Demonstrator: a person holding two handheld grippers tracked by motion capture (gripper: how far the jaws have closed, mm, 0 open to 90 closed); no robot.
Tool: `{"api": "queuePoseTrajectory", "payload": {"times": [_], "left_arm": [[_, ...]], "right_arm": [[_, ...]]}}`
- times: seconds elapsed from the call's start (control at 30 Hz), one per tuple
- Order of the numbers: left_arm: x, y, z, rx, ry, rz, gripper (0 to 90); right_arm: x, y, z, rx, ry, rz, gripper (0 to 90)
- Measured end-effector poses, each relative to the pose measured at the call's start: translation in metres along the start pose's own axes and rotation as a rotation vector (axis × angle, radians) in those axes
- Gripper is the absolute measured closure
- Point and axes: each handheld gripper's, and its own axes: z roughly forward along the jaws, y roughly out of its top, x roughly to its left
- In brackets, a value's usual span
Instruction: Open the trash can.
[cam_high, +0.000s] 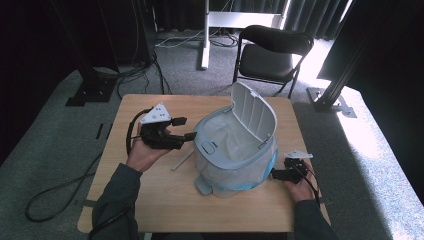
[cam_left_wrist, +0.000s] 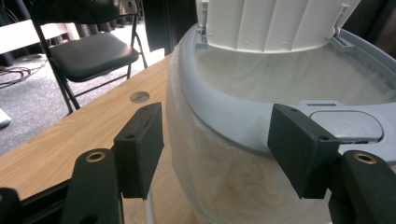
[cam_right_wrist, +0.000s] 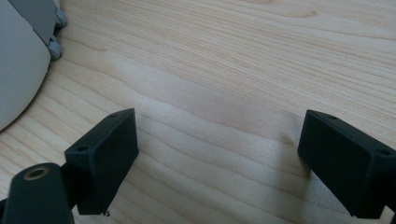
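The wooden bench (cam_high: 150, 200) carries a grey waste bin (cam_high: 235, 155) near its middle, lined with a thin white bag (cam_high: 227, 137) whose plastic drapes over the bin's sides under the rim. The bin's lid (cam_high: 255, 115) stands raised on its far edge, leaving the mouth uncovered. A pale stick-like piece (cam_high: 182, 161) lies on the bench just left of the bin; what it is cannot be made out from the high view.

The left tool (cam_high: 189, 128) is held level at the bin's left side, its jaws spread wide, and in the left gripper view the grey rim (cam_left_wrist: 233, 114) sits between them with no pad clearly pressing on it. The right tool (cam_high: 274, 174) rests low beside the bin's right base, its jaws spread over bare wood with nothing between them.
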Motion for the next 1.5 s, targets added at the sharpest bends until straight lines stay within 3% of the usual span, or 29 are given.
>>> {"api": "queuePoseTrajectory", "payload": {"times": [0.57, 1.5], "left_arm": [[0.009, -0.007, -0.004, 0.002, 0.03, -0.024, 37.7], [0.036, -0.024, -0.001, 0.039, 0.138, -0.09, 38.3]], "right_arm": [[0.0, 0.0, 0.0, 0.0, 0.0, 0.0, 11.2], [0.0, 0.0, 0.0, 0.0, -0.001, 0.001, 11.2]]}}
